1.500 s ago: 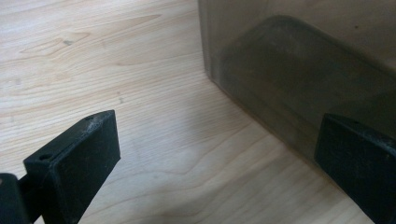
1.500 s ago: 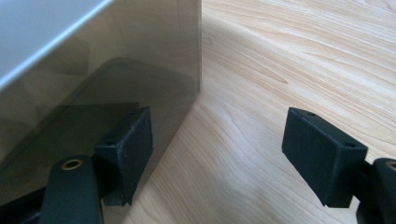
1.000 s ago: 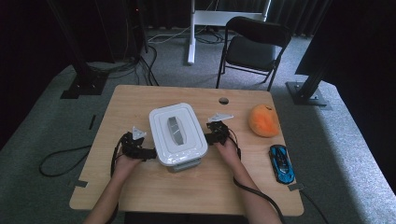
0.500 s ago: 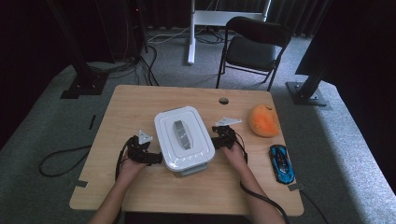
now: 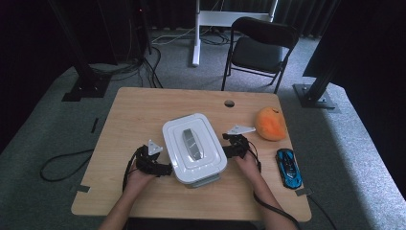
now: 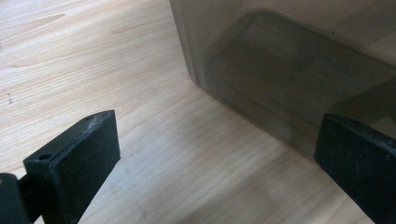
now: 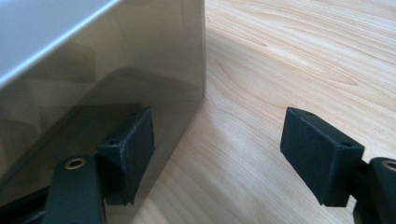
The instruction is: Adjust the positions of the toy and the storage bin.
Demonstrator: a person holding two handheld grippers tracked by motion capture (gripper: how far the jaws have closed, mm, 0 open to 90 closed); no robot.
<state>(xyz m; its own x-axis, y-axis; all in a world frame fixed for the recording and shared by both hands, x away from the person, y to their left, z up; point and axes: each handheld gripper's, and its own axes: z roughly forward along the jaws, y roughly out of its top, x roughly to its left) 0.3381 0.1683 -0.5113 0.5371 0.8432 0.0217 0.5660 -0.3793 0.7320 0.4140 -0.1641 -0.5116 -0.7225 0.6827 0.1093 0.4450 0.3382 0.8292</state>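
Both forearms reach in low and level, the left gripper (image 5: 165,168) and right gripper (image 5: 226,151) flanking the lidded plastic container (image 5: 194,148) between them. Each gripper's jaws stand wide open, gripping nothing, one jaw pressed against the container's wall.

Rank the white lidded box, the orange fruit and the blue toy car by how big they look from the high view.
1. white lidded box
2. orange fruit
3. blue toy car, though it is about as long as the fruit, only narrower.

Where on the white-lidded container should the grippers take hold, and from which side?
Probably the two long side walls of the container, below the lid's overhanging rim: left gripper from its left, right gripper from its right. Those walls are flat and too far apart for one gripper's open jaws.
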